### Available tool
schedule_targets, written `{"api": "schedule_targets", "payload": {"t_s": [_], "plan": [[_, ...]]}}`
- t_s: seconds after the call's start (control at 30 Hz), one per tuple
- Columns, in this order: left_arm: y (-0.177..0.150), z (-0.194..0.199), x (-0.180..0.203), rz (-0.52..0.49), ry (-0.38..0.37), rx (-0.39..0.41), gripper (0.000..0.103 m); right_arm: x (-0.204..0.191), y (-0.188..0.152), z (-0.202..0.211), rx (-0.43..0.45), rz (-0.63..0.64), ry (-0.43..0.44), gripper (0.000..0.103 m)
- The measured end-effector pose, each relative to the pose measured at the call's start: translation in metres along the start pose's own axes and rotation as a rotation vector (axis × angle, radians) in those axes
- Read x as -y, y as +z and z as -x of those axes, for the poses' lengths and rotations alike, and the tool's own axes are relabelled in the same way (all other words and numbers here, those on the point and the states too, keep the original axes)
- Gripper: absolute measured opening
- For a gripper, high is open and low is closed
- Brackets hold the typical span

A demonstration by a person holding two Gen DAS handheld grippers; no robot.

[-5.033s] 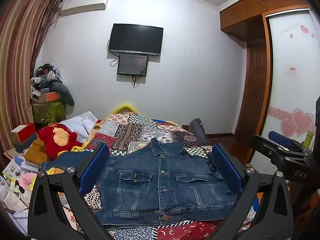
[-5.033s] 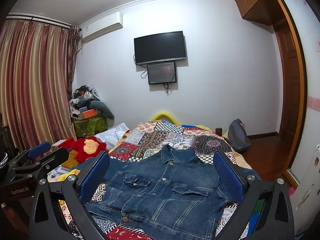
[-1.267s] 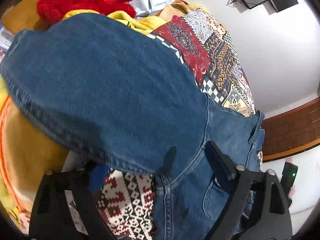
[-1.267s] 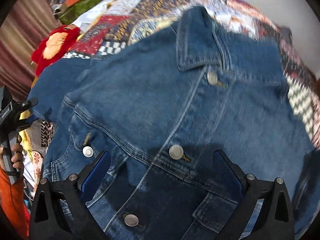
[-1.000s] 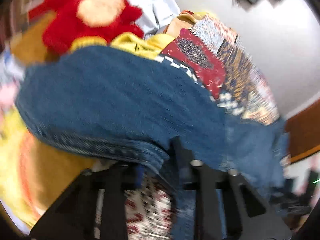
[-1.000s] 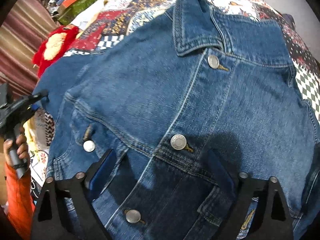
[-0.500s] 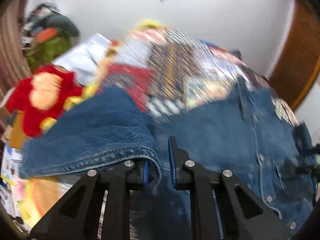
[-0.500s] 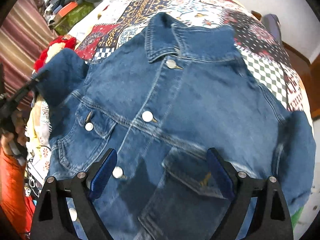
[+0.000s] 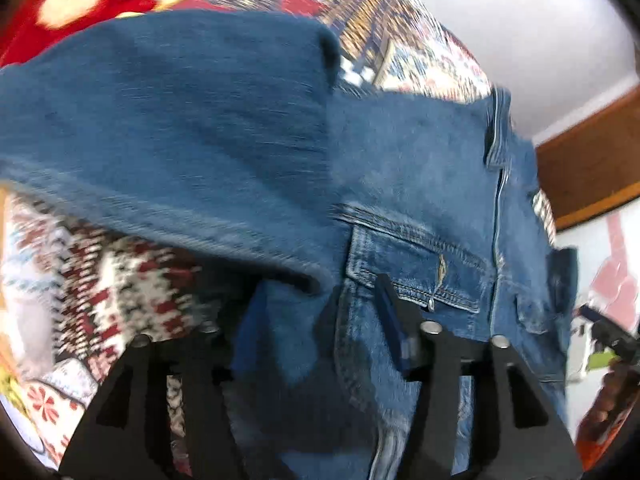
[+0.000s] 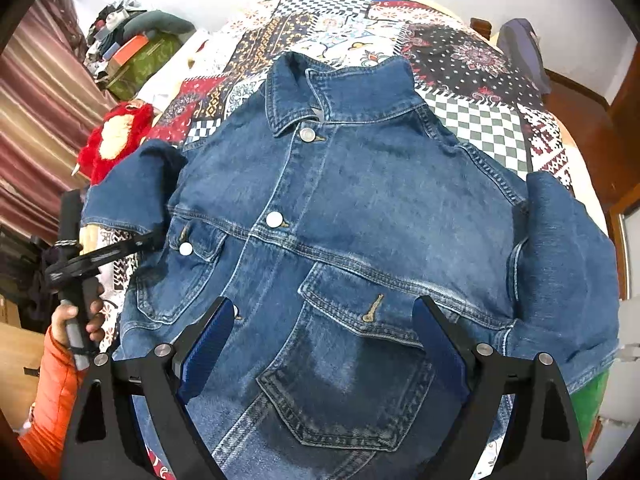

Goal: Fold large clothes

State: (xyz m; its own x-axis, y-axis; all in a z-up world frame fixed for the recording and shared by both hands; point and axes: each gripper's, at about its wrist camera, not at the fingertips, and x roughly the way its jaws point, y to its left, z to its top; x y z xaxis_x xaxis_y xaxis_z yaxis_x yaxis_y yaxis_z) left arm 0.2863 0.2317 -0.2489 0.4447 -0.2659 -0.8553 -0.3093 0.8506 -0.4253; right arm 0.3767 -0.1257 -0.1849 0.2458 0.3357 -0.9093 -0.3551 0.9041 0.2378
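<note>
A blue denim jacket lies front up, buttoned, on the patchwork bedspread, collar at the far end. My left gripper is at the jacket's left side, its jaws parted, with the cuff edge of the left sleeve lying between them. In the right wrist view this gripper shows at the lifted sleeve. My right gripper is open and empty, hovering over the jacket's lower front near a chest pocket. The right sleeve lies folded at the jacket's side.
A red plush toy sits left of the jacket. Boxes and clothes pile up by the striped curtain. A dark bag stands at the bed's far right, near a wooden door.
My left gripper, shut on the sleeve cuff half a second ago, now has its jaws parted and sits lower toward the jacket front. My right gripper has risen slightly, staying open.
</note>
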Motion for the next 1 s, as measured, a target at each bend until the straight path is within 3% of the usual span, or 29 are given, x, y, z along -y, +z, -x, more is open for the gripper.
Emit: {"api": "schedule_targets", "payload": {"t_s": [0.13, 0.2, 0.3, 0.47, 0.6, 0.83, 0.9, 0.93, 0.97, 1.0], "plan": [[0.006, 0.039, -0.035, 0.064, 0.001, 0.093, 0.065, -0.004, 0.004, -0.004, -0.01, -0.018, 0.039, 0.09], [0.01, 0.055, -0.062, 0.147, -0.005, 0.134, 0.071, -0.009, 0.007, -0.005, -0.006, 0.001, 0.03, 0.09], [0.015, 0.074, -0.105, 0.274, -0.026, 0.182, 0.071, -0.017, 0.014, -0.005, 0.019, 0.034, -0.008, 0.09], [0.027, 0.08, -0.163, 0.444, -0.042, 0.225, 0.071, -0.019, 0.027, -0.009, 0.019, 0.034, 0.002, 0.09], [0.033, 0.068, -0.176, 0.523, -0.104, 0.221, 0.071, -0.016, 0.035, -0.001, 0.082, 0.04, -0.037, 0.09], [0.051, 0.072, -0.155, 0.507, 0.018, 0.324, 0.07, -0.008, 0.041, 0.008, 0.127, 0.048, -0.08, 0.09], [0.062, 0.069, -0.147, 0.488, 0.089, 0.355, 0.056, -0.008, 0.038, 0.006, 0.115, 0.056, -0.077, 0.09], [0.067, 0.066, -0.144, 0.471, 0.136, 0.361, 0.04, -0.008, 0.036, 0.004, 0.108, 0.061, -0.071, 0.09], [0.073, 0.062, -0.14, 0.45, 0.224, 0.352, 0.025, -0.008, 0.034, 0.003, 0.106, 0.065, -0.067, 0.09], [0.077, 0.059, -0.133, 0.416, 0.308, 0.351, 0.023, -0.008, 0.032, 0.004, 0.108, 0.069, -0.065, 0.09]]}}
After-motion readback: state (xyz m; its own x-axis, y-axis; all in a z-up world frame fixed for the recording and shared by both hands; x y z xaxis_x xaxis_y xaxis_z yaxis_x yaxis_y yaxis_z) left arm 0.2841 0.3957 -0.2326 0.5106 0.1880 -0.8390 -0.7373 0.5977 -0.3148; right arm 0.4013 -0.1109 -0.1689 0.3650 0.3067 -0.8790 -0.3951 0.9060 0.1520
